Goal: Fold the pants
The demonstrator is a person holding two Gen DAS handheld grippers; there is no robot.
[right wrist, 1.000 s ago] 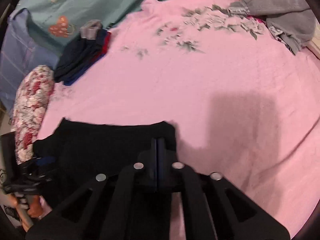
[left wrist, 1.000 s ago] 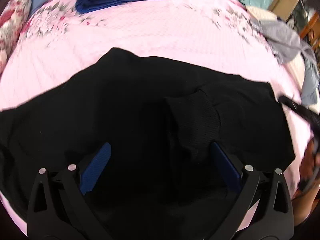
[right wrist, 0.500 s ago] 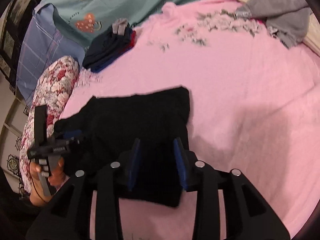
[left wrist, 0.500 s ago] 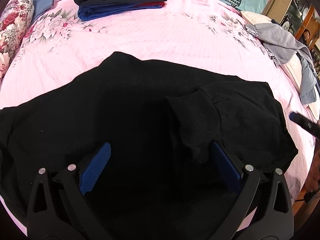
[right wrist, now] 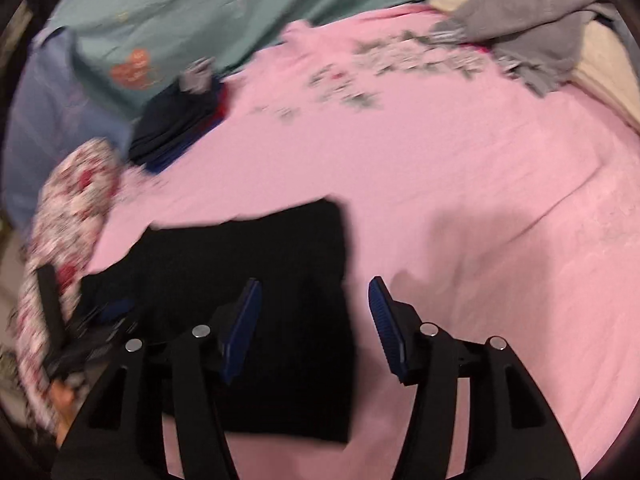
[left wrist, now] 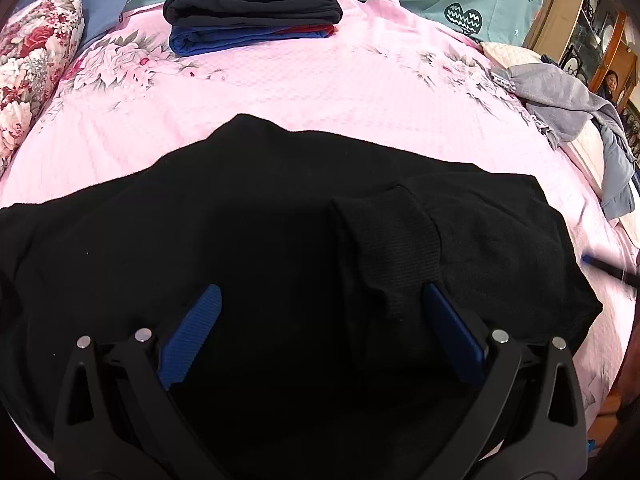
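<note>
Two grippers, left gripper [left wrist: 318, 330] and right gripper [right wrist: 314, 326], fingers spread wide, hover over one black pants [left wrist: 240, 248].

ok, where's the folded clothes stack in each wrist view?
Left wrist: the stack sits at top centre, on the far side of the pink bedspread, beyond the black pants.
Right wrist: the stack is upper left and blurred, beside the floral pillow.
Shared landmark: the grey garment.
</note>
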